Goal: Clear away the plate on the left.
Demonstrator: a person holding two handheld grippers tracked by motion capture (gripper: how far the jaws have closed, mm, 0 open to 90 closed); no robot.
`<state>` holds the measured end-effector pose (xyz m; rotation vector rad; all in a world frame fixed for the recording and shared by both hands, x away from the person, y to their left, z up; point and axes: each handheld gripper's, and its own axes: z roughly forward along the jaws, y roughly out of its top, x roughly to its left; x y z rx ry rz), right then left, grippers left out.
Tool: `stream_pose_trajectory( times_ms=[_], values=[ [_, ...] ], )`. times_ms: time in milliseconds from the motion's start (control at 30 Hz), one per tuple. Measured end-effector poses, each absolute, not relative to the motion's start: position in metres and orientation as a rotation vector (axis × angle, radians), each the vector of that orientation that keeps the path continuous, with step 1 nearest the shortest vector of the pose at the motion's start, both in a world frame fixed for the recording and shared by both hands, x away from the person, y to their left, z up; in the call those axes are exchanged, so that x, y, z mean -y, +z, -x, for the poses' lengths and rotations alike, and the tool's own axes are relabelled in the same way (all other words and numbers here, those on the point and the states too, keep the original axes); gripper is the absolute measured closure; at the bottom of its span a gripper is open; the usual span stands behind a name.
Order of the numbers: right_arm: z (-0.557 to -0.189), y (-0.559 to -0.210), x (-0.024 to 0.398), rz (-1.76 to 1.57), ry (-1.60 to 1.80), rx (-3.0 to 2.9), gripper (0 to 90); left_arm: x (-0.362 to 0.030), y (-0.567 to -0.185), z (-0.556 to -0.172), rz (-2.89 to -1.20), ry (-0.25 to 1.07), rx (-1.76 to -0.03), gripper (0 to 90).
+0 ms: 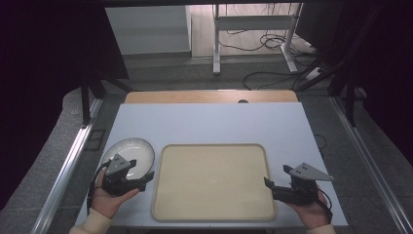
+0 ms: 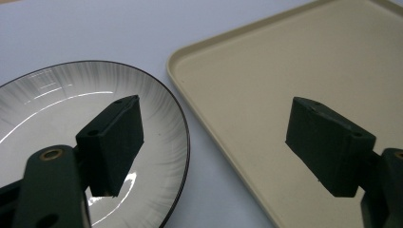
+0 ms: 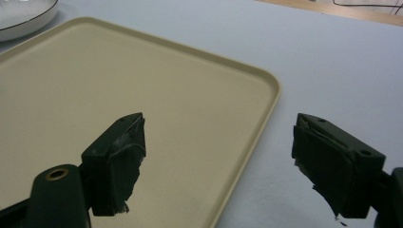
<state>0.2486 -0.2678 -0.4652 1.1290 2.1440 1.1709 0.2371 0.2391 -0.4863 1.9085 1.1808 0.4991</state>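
Beside the tray: the plate [image 1: 130, 152] sits on the counter [image 1: 209, 124], just off the tray's [image 1: 213, 214] left edge, apart from it by a thin strip of counter.
Left tool: the left tool [image 1: 146, 179] hovers over the plate's near-right rim, jaws spread wide, nothing between them.
Right tool: the right tool [image 1: 274, 176] hangs at the tray's near-right corner, jaws also wide and empty.
Key relation: plate lies directly under and ahead of the left tool; the tray waits to the plate's right. Left hand [image 1: 108, 200] is far nearer, so I'd call the plate its job.
Axis: the plate is round, so any rim point will do; the tray's long side runs left to right.
Left gripper view: one jaw over the plate [image 2: 57, 102], the other over the tray [image 2: 304, 61], straddling the gap between them, which the high view doesn't make clear.
Right gripper view: the tray's [image 3: 119, 76] raised lip and rounded corner show, with the plate [image 3: 23, 16] far off beyond the tray's opposite corner.
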Motion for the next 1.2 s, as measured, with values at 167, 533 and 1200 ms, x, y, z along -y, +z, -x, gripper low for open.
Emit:
stream_pose_trajectory(
  times_ms=[167,533,1200],
  values=[
    [-0.249,-0.468,0.266,-1.122,1.154,-2.162,18.0,-0.240,-0.487,-0.237,-1.906,0.486,-1.186,19.1],
    [-0.248,-0.470,0.269,-1.131,1.135,-2.156,16.2,-0.240,-0.488,-0.237,-1.909,0.472,-1.210,18.5],
    [-0.251,-0.472,0.269,-1.129,1.154,-2.186,16.8,-0.240,-0.448,-0.248,-1.908,0.478,-1.191,25.8]
  ],
)
